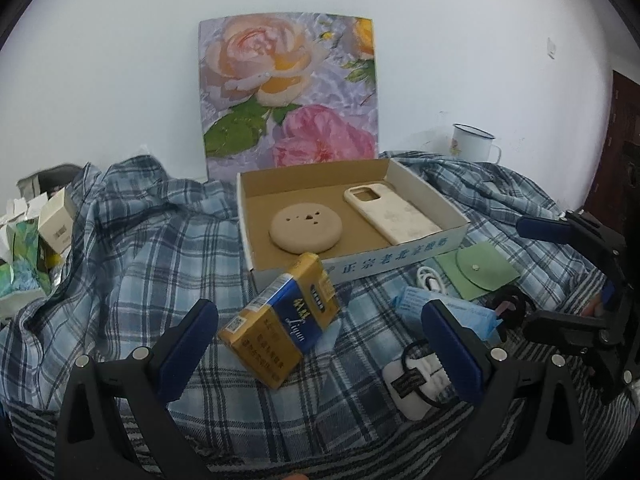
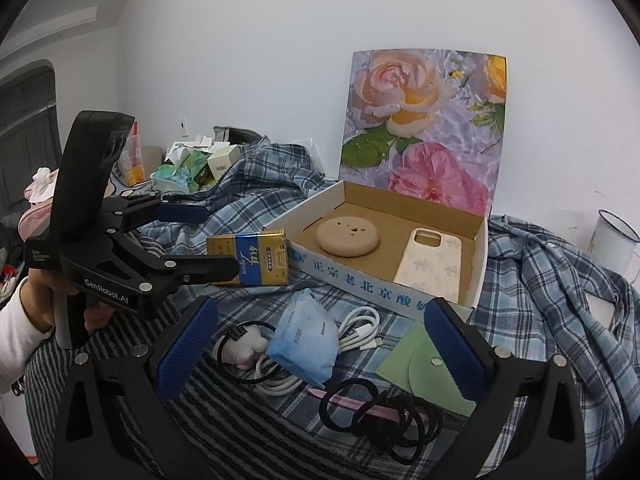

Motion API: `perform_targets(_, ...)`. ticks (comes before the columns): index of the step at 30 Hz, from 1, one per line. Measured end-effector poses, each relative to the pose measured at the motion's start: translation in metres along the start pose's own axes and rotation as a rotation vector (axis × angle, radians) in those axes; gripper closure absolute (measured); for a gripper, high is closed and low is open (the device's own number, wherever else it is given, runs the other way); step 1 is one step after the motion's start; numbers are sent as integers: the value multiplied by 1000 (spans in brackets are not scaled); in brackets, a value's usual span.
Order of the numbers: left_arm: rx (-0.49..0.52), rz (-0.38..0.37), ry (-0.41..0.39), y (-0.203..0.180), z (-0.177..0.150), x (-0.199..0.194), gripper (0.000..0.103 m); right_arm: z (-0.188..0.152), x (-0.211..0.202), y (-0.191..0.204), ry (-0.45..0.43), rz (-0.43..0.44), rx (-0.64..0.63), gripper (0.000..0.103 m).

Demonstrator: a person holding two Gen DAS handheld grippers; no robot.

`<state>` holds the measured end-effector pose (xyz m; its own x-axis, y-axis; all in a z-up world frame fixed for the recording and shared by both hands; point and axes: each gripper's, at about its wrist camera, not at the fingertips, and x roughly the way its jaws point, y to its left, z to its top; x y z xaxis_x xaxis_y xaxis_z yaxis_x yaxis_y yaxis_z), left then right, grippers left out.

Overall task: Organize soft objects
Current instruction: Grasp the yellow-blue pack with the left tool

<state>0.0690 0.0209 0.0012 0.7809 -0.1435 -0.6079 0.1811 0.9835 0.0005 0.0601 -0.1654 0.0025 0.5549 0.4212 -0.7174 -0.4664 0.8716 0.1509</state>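
A cardboard box (image 1: 424,250) sits open toward the far edge of the plaid blanket (image 1: 120,264), already holding a round beige pad (image 1: 306,229) and a cream phone case (image 1: 394,216). The sorting looks partly done, with several soft items left outside along the box's near wall.

The left gripper (image 1: 320,344) hangs just above the blanket with its fingers spread wide and nothing between them; a yellow-and-blue cigarette pack (image 1: 280,320) lies tilted in the gap, leaning toward the box's near-left corner. The right gripper (image 2: 320,344) is likewise wide open and empty (it hovers over the loose pile). Under it lie a blue face mask (image 2: 304,340), a white charging cable (image 2: 360,330), a small white plush on a hair band (image 2: 244,346), a green snap pouch (image 2: 420,364) and a tangle of black hair ties (image 2: 380,420).

The step in hand appears to be choosing the next piece. The mask, centred between the right fingers, seems the likeliest pick; it calls for lowering, pinching the thin fabric without catching the cable beside it, then carrying it over the box's near wall.
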Motion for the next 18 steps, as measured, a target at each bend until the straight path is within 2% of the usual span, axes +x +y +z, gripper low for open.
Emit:
perform_targets(9, -87, -2, 97, 18, -1, 19, 0, -2, 5, -2, 35, 10, 7, 0)
perform_targets(12, -103, -21, 126, 23, 1, 23, 15, -2, 7, -2, 48, 13, 9, 0)
perform_targets(15, -53, 19, 149, 25, 7, 30, 15, -3, 8, -3, 55, 16, 17, 0)
perform_targets(18, -68, -18, 213, 33, 7, 43, 17, -3, 8, -5, 56, 19, 24, 0)
